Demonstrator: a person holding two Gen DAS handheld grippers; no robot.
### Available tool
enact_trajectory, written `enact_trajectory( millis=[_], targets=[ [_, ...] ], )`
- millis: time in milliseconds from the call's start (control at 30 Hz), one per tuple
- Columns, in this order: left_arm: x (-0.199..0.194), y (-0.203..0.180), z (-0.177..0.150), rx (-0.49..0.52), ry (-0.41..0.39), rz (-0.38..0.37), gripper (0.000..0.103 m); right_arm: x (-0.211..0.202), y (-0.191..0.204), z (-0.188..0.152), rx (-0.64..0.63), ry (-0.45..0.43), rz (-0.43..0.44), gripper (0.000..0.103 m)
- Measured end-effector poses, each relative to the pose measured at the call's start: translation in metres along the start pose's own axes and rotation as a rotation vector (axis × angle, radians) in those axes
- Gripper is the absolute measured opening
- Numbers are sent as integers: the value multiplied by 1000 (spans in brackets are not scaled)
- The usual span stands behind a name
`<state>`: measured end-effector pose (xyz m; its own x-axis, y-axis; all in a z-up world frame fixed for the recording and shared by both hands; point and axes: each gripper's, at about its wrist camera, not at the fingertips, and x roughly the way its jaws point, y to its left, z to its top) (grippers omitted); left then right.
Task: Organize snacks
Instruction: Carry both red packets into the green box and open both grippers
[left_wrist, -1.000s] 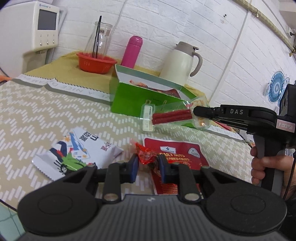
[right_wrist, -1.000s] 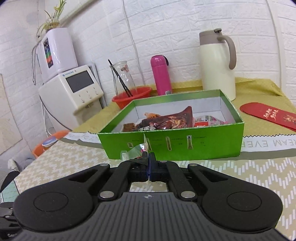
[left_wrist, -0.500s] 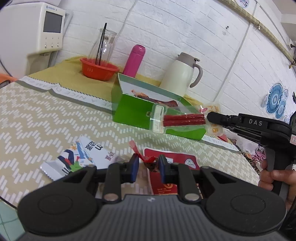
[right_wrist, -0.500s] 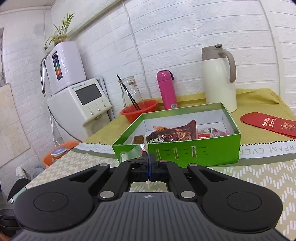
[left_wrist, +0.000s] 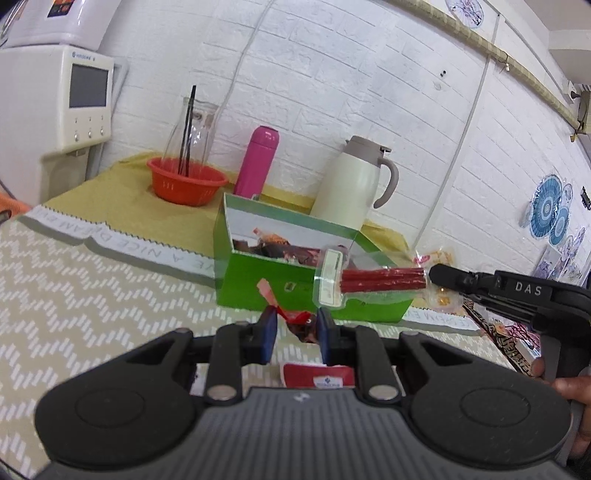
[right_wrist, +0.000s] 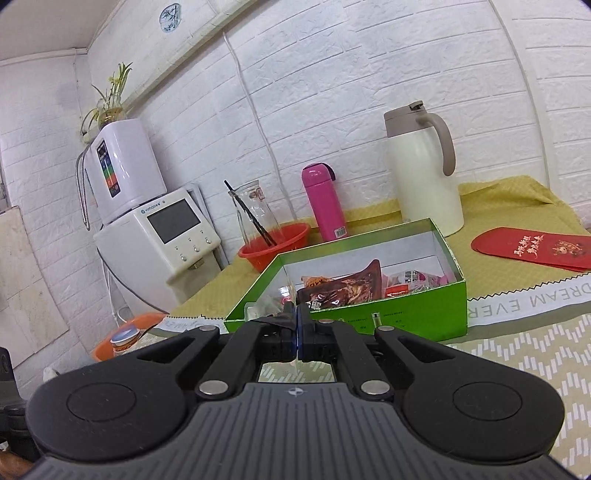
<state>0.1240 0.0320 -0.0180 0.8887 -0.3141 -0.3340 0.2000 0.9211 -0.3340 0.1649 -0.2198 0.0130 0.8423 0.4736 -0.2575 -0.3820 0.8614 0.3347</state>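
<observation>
My left gripper (left_wrist: 294, 323) is shut on a small red-wrapped snack (left_wrist: 295, 321), held in the air in front of the green box (left_wrist: 258, 284). In the left wrist view, my right gripper (left_wrist: 434, 275) comes in from the right, shut on the end of a clear packet of red sticks (left_wrist: 373, 281) that hangs level over the box's near corner. The right wrist view has that gripper (right_wrist: 297, 317) pinching the clear packet's edge (right_wrist: 255, 310) just before the green box (right_wrist: 406, 314), which holds several snack packs (right_wrist: 347, 288).
A red nuts pouch (left_wrist: 317, 376) lies on the zigzag cloth under my left gripper. Behind the box stand an orange bowl (left_wrist: 186, 181) with a glass carafe, a pink flask (left_wrist: 256, 162) and a cream jug (left_wrist: 354, 181). Red envelopes (right_wrist: 532, 247) lie at the right.
Both grippers have risen with their snacks. The left one lifted the red snack off the table toward the box; the stick packet moved up over the box's corner.
</observation>
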Motion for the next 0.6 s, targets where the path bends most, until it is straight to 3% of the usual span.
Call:
enact_trajectory(
  millis=[400, 600],
  targets=[
    [55, -21, 67, 89, -166, 35, 18, 14, -29, 23, 137, -160, -9, 0],
    [99, -26, 72, 126, -150, 84, 18, 40, -48, 27, 208, -159, -51, 0]
  ],
)
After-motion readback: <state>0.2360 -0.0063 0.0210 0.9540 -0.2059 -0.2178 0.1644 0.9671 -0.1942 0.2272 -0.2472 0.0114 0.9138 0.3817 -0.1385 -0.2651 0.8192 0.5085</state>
